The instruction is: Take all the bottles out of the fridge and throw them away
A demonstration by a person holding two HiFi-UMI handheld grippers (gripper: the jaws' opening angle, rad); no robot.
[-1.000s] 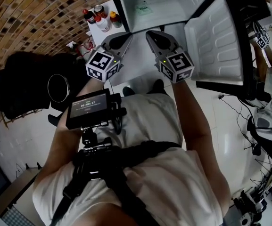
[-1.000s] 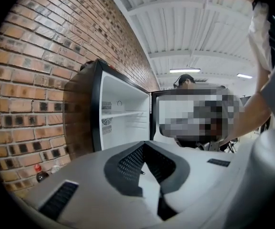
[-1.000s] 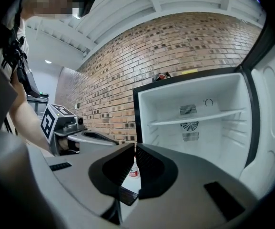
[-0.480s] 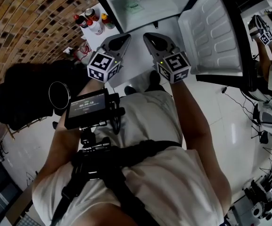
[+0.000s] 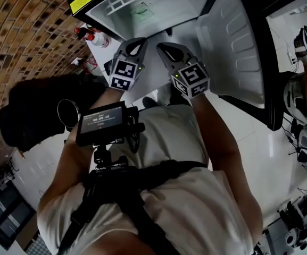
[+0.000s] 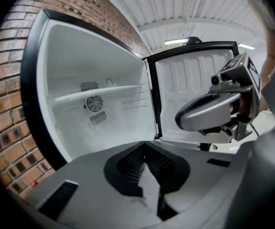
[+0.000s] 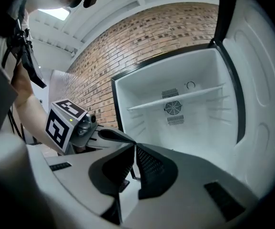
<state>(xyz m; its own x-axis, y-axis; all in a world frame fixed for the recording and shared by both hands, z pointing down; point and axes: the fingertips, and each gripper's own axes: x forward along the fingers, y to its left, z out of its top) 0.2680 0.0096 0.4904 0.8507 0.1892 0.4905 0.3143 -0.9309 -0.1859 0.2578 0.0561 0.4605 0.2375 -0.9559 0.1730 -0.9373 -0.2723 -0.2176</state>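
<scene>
left gripper (image 5: 134, 45) and right gripper (image 5: 164, 48), jaws together, before the open fridge (image 5: 122, 10), bottles (image 5: 85, 34) beside it by the brick wall (image 5: 20, 36)

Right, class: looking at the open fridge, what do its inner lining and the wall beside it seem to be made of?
Fridge lining: probably moulded white plastic, smooth with a slight sheen; ribs and rounded corners are formed into it.
Wall: brick, matt and rough-looking; small brown and tan blocks with pale joint lines between them.
</scene>
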